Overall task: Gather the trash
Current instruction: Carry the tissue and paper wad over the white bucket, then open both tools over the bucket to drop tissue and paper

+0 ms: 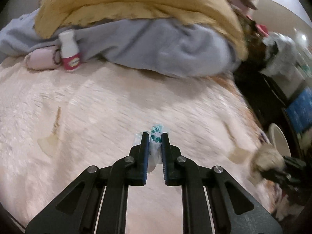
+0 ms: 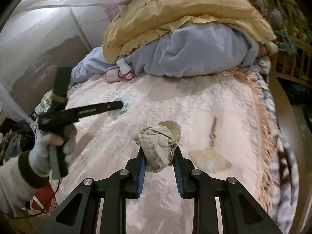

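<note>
1. A bed [image 2: 175,105] covered in a pale pink plush bedspread [image 1: 101,105] fills both wrist views, its far end heaped with bedding.
2. A mustard-yellow quilt [image 2: 175,13] lies on top of a light blue fleece blanket [image 2: 204,50] at the head of the bed.
3. A small pink pouch [image 1: 40,59] rests against the blue blanket; whether anything is inside cannot be told.
4. A white bottle with a magenta label [image 1: 69,50] stands capped, touching the pouch; its contents cannot be seen.
5. A flat beige scrap [image 2: 210,159] and a thin brown strip [image 2: 213,128] lie loose on the bedspread, near each other.
6. The right hand-held gripper [image 2: 159,157] is clenched on a crumpled grey-beige paper wad [image 2: 159,142], held above the bedspread.
7. The left hand-held gripper [image 1: 155,136], gripped by a person's gloved hand [image 2: 48,146], is clamped on a crinkled clear wrapper with teal print [image 1: 155,136], low over the middle of the bedspread; whether the wrapper touches the bed cannot be told.
</note>
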The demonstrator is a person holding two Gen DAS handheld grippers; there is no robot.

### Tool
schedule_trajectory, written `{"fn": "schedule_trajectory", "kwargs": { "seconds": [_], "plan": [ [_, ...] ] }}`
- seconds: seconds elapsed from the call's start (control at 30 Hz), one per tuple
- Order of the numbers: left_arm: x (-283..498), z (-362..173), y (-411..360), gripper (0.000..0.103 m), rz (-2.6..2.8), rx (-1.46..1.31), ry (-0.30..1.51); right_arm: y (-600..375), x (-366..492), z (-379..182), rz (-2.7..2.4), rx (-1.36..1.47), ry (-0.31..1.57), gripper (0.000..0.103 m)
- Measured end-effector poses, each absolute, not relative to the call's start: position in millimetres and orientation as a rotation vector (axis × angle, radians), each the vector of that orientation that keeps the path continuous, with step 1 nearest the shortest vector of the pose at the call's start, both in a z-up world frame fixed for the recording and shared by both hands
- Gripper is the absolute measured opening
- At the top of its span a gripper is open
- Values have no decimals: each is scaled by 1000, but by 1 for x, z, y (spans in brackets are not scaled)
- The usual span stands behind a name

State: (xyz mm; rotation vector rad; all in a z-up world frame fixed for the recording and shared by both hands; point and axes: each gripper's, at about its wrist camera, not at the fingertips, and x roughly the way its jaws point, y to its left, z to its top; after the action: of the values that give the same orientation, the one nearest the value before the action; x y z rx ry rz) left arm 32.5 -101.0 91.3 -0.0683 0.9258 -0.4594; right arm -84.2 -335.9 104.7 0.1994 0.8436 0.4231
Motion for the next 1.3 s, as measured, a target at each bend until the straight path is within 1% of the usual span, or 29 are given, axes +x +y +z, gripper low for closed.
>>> {"fn": "schedule_trajectory", "kwargs": {
  "seconds": [0.17,0.47,0.93,1.3],
  "plan": [
    [-13,103,-148,10,-541,-9,917,-358,-114,107,357,210,839,25],
    [-64,114,-238,10,-681,92,909,-416,-167,115,221,204,827,25],
    [-108,132,-363,10,-832,219,873,-520,-226,110,2,218,821,25],
    [-122,133,-439,10,-924,219,879,-589,-246,95,-137,275,827,25]
  ]
}}
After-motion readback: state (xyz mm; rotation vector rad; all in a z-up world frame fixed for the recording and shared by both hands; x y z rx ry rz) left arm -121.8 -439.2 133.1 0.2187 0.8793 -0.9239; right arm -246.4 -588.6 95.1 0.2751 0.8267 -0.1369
